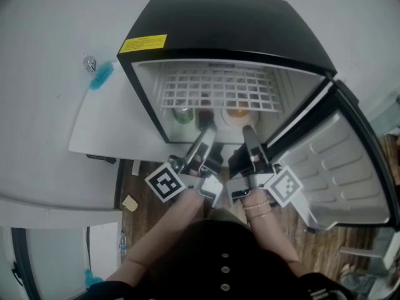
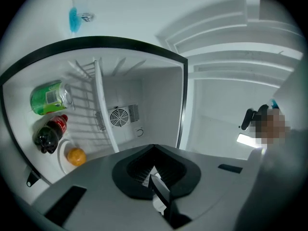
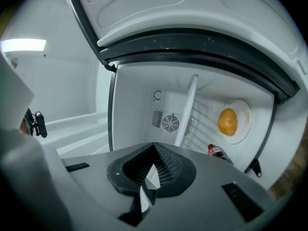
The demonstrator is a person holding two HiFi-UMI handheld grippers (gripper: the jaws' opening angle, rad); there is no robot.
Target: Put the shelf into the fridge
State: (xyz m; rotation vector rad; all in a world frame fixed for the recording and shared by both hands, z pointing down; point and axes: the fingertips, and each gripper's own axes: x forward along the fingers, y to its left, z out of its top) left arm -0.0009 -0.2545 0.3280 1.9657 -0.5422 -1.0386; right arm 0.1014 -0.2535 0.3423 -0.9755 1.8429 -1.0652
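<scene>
A white wire shelf lies level inside the open black mini fridge, spanning its upper part. Below it stand a green can, a cola bottle and an orange on a plate. My left gripper and right gripper sit side by side at the fridge mouth, just under the shelf's front edge, both shut on nothing. In the left gripper view the shelf shows edge-on beyond the shut gripper. The right gripper view shows the shelf ahead of that gripper.
The fridge door hangs open at the right, close to my right hand. A white panel lies left of the fridge, with a blue item above it. A wooden floor lies below. The fridge's fan grille is on the back wall.
</scene>
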